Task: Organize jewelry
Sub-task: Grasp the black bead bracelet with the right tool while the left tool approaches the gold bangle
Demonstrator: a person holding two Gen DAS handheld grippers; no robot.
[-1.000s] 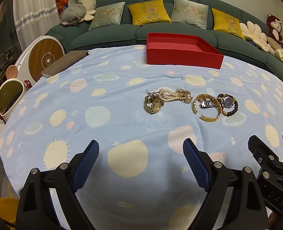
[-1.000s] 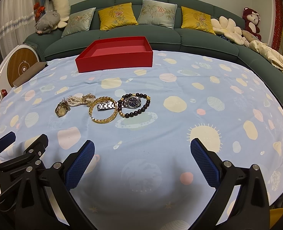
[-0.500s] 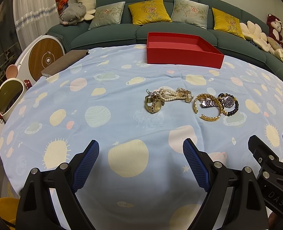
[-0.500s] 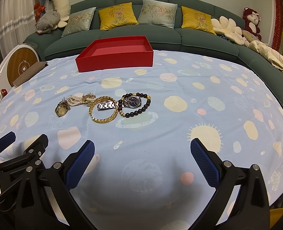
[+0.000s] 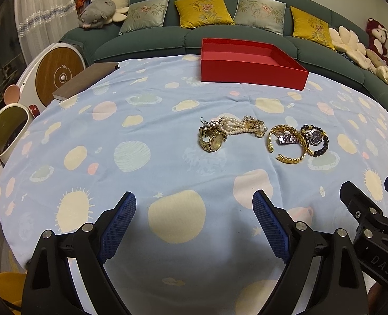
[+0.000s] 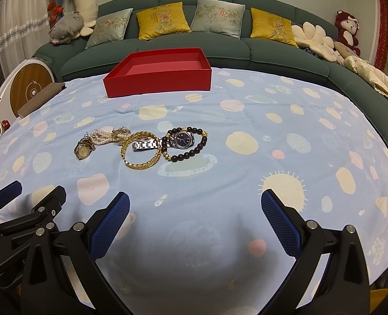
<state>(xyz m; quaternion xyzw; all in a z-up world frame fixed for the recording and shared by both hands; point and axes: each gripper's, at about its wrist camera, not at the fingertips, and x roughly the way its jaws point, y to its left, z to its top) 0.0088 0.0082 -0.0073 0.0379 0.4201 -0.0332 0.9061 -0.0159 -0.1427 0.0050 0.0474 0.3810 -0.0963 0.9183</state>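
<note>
Both released, the left gripper (image 5: 194,207) and right gripper (image 6: 195,204) hover near; jewelry (image 6: 141,144) lies farther, before the red box (image 6: 158,72).

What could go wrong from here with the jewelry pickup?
1. The silver watch lies through the gold bangle and touches the dark bead bracelet; lifting one would likely drag the others.
2. The pearl strands are tangled against the gold watch, so a grab may lift both.
3. The tablecloth is loose and creased; the open right tongs could pinch fabric.
</note>
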